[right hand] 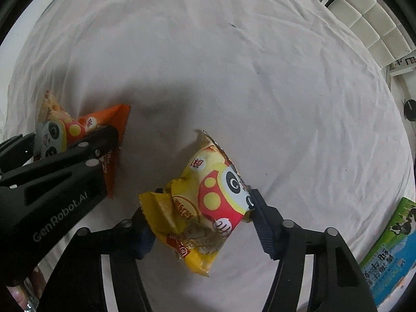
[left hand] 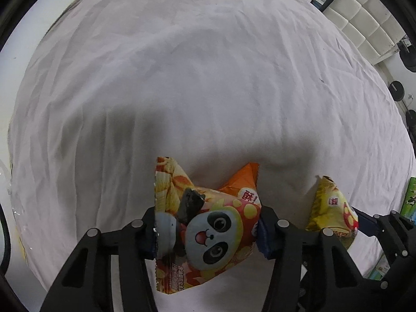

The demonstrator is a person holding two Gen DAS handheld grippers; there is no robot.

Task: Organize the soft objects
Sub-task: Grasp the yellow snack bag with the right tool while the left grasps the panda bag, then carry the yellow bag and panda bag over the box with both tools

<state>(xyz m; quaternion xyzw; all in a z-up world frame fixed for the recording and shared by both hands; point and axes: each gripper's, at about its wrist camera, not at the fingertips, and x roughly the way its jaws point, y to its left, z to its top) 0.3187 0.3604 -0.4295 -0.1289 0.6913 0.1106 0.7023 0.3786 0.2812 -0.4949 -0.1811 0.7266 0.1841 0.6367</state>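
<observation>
My left gripper [left hand: 208,231] is shut on an orange panda snack bag [left hand: 208,223], held just above the white bed sheet [left hand: 195,78]. My right gripper [right hand: 200,223] is shut on a yellow panda snack bag [right hand: 205,208], also held over the sheet. In the left wrist view the yellow bag [left hand: 330,213] and the right gripper show at lower right. In the right wrist view the orange bag [right hand: 78,132] and the left gripper [right hand: 85,153] show at left. The two bags are side by side and apart.
A green and blue carton [right hand: 387,247] lies at the right edge of the bed; it also shows in the left wrist view [left hand: 409,200]. A padded white headboard [left hand: 364,20] stands at the far right. The sheet is wrinkled.
</observation>
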